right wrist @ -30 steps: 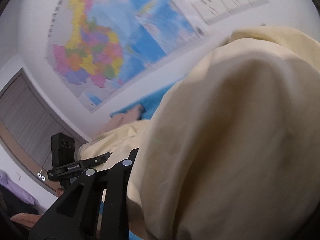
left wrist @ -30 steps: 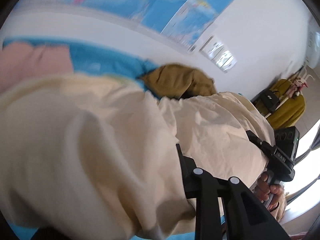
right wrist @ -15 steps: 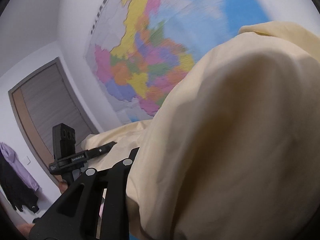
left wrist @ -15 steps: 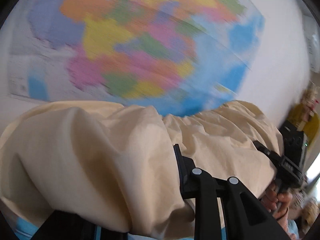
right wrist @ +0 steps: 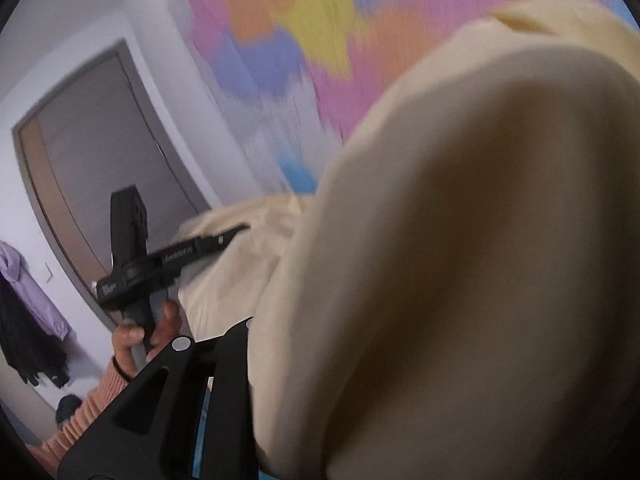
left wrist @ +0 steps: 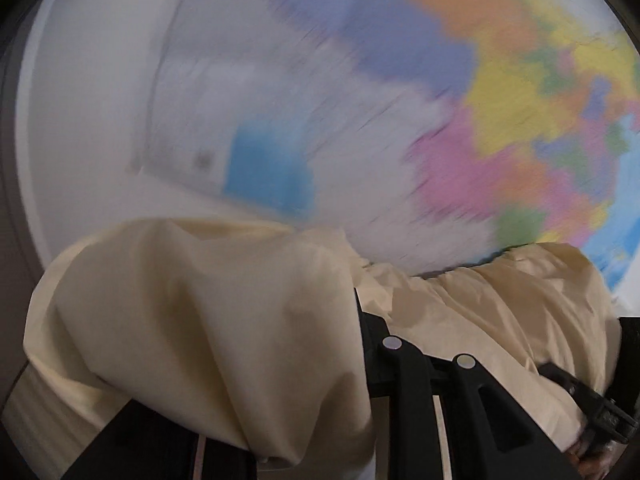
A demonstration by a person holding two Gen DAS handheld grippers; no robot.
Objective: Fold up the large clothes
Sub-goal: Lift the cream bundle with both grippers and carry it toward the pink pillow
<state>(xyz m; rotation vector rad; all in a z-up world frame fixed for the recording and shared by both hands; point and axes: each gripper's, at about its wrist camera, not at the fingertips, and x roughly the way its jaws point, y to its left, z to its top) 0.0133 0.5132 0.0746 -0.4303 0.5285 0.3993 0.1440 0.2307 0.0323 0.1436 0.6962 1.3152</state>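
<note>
A large cream-yellow garment [left wrist: 208,320] hangs lifted in the air between both grippers, and it fills the right wrist view [right wrist: 460,260] too. My left gripper [left wrist: 356,320] is shut on its edge; cloth drapes over the left finger and hides the tips. It also shows in the right wrist view [right wrist: 236,234], with a hand on its handle. My right gripper [right wrist: 256,344] is shut on the garment, its fingertips buried in cloth. It shows at the lower right of the left wrist view [left wrist: 560,376].
Both cameras point up at a wall with a coloured map [left wrist: 500,120]. A grey door [right wrist: 100,160] stands at the left, with a purple and a dark garment [right wrist: 24,312] hanging beside it. The bed is out of view.
Both grippers have risen with the garment and tilted upward. The blue bed, the pink and the olive clothes have dropped out of view, and the map now fills the background.
</note>
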